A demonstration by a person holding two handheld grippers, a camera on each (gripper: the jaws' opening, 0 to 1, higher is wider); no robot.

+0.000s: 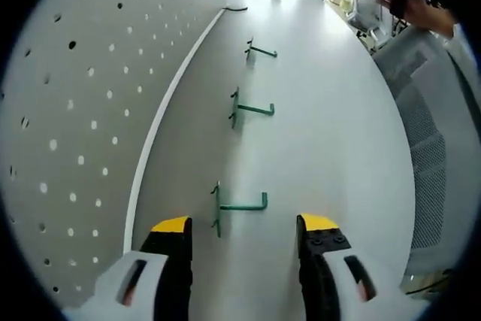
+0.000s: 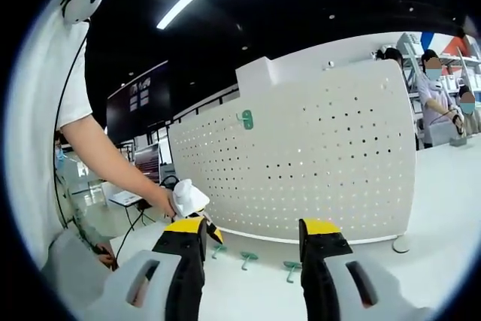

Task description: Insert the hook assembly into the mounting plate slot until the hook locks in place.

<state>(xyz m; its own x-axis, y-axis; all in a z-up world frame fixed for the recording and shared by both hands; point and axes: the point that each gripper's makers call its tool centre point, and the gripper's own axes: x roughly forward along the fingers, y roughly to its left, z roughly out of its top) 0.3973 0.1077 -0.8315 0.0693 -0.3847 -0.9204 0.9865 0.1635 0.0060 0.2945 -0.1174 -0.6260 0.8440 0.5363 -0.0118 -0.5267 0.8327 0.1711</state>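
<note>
Left gripper (image 1: pixel 244 234): fingers spread, empty. Nearest green hook (image 1: pixel 239 206) on worktop (image 1: pixel 331 133) at 12 o'clock, pegboard (image 1: pixel 68 110) at 9. Right gripper (image 2: pixel 252 249) likewise open. Risk: thin hook skidding if pinched off-centre.

Left gripper view skims table (image 1: pixel 338 133) along pegboard (image 1: pixel 83 110); right gripper view faces it — farther

Both the left gripper (image 1: pixel 244 234) and the right gripper (image 2: pixel 252 238) have black jaws capped with yellow tips on pale grey housings with dark slots, while at nine o'clock in the right gripper view the person wears a white short sleeve (image 2: pixel 56 88) crossed by a thin black cable (image 2: pixel 66 88).
</note>
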